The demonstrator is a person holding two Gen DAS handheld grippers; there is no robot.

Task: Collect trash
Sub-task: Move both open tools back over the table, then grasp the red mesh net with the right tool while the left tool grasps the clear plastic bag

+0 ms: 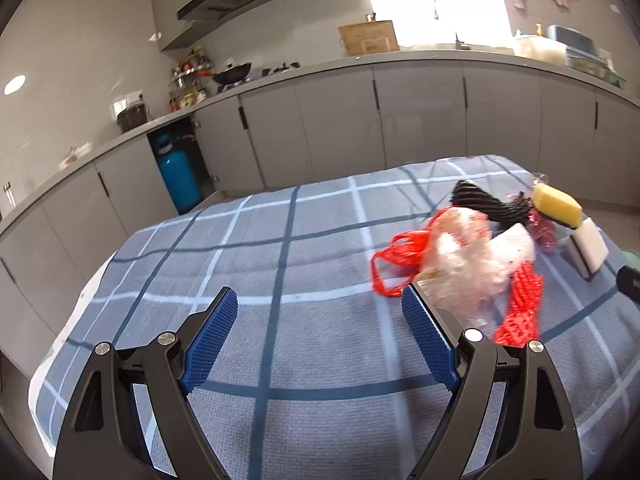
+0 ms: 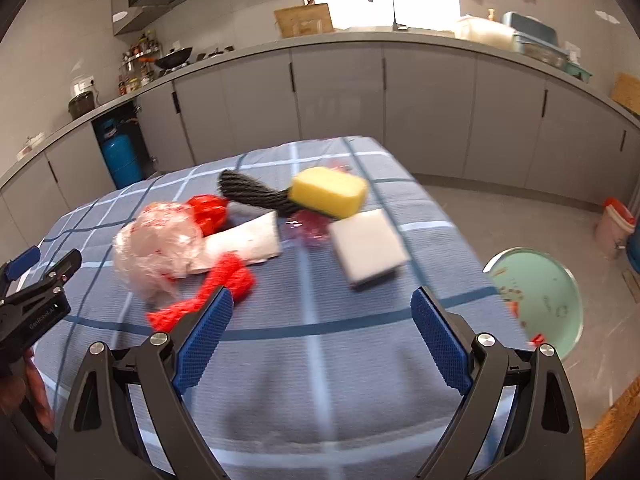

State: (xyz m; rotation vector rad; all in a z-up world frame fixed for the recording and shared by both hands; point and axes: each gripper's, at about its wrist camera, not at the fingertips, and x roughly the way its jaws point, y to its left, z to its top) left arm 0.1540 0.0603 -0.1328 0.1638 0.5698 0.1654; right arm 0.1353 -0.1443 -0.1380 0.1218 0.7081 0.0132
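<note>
Trash lies on a table with a blue checked cloth (image 1: 280,280) (image 2: 320,340). There is a crumpled clear plastic bag (image 1: 460,260) (image 2: 156,244), red mesh netting (image 1: 520,308) (image 2: 224,284), a white paper piece (image 2: 244,244), black netting (image 1: 480,200) (image 2: 252,192), a yellow sponge (image 1: 556,204) (image 2: 328,192) and a white foam block (image 1: 588,248) (image 2: 368,248). My left gripper (image 1: 320,300) is open, its right finger beside the plastic bag. My right gripper (image 2: 322,300) is open and empty, just short of the foam block. The left gripper also shows in the right wrist view (image 2: 36,292).
A mint green bin (image 2: 540,296) stands on the floor to the right of the table. Grey kitchen cabinets (image 1: 400,120) and a counter run behind. A blue gas cylinder (image 1: 178,176) stands in an open cabinet. A bucket (image 2: 614,224) stands at the far right.
</note>
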